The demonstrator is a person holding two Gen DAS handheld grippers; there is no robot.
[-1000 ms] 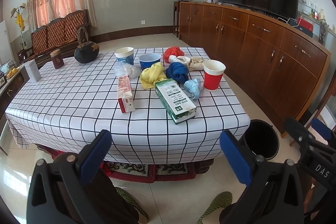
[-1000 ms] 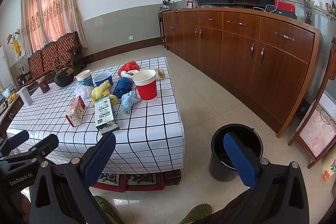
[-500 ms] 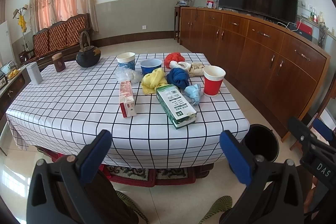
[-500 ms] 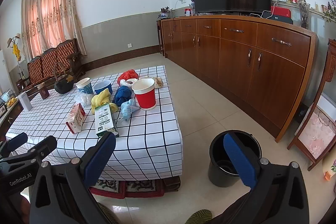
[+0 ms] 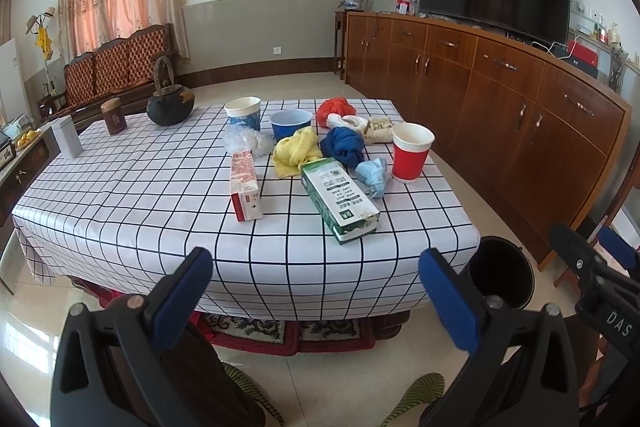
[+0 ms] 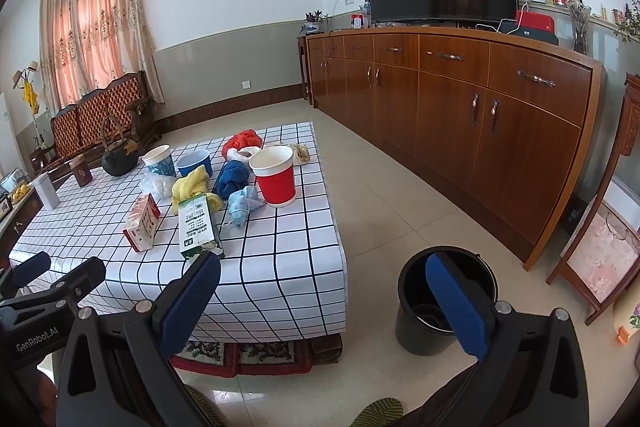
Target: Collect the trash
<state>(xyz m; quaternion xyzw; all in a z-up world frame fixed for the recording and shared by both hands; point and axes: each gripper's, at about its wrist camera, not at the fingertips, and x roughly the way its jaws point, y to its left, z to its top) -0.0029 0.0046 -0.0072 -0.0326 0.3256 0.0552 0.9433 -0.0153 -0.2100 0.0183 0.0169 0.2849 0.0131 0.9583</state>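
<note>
Left gripper: jaws wide, holding nothing.
Right gripper: jaws wide, holding nothing.
Trash: flat green carton, crumpled blue mask on checked table.
Bin: round, black, at 4 o'clock from table.

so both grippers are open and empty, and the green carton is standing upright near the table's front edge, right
Not quite: the green carton is lying flat on its side, not upright, as the left wrist view shows. The rest holds: it is near the table's front edge, and the left gripper and right gripper are open and empty.
</note>
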